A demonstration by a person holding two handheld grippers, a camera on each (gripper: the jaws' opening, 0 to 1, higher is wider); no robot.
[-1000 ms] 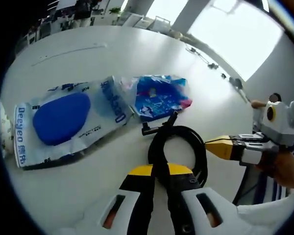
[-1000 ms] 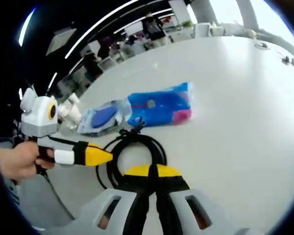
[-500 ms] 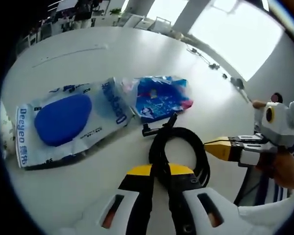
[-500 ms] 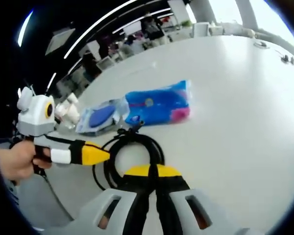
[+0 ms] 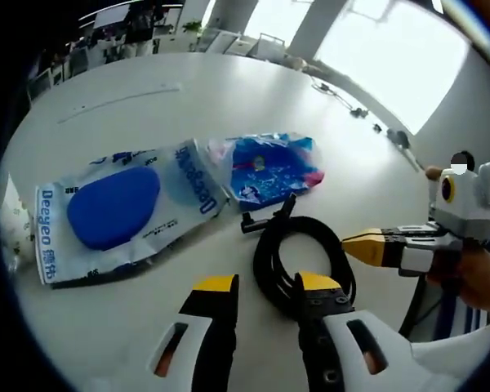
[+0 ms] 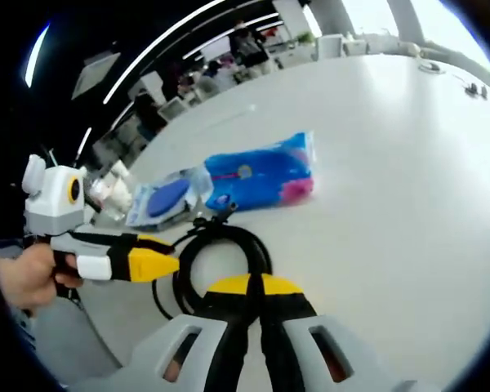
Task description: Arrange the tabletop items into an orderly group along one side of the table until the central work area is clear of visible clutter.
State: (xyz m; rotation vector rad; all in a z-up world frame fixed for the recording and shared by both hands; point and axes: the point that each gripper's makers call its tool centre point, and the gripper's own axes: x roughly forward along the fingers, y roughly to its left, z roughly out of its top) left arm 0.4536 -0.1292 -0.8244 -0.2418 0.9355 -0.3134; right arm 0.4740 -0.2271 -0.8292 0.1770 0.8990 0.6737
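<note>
A coiled black cable [image 5: 306, 260] lies on the white table [image 5: 147, 98], just ahead of my left gripper [image 5: 267, 283], whose jaws stand open with the coil's near edge between them. Beyond the coil lie a clear Deeyeo pack with a blue oval [image 5: 114, 208] and a blue patterned packet [image 5: 265, 167], side by side. My right gripper [image 6: 247, 286] is shut, its tip at the near edge of the cable [image 6: 220, 249]. From the left, the right gripper's yellow tip [image 5: 367, 245] sits beside the coil. The blue packet [image 6: 261, 175] and Deeyeo pack [image 6: 167, 198] lie beyond.
A white crumpled item [image 5: 12, 229] lies at the table's left edge, beside the Deeyeo pack. A person's hand [image 6: 28, 278] holds the left gripper. Broad bare tabletop [image 6: 392, 163] stretches away to the right. Chairs and desks stand far behind the table.
My left gripper's jaws have parted and let go of the cable they were shut on. The right gripper stays shut near the coil.
</note>
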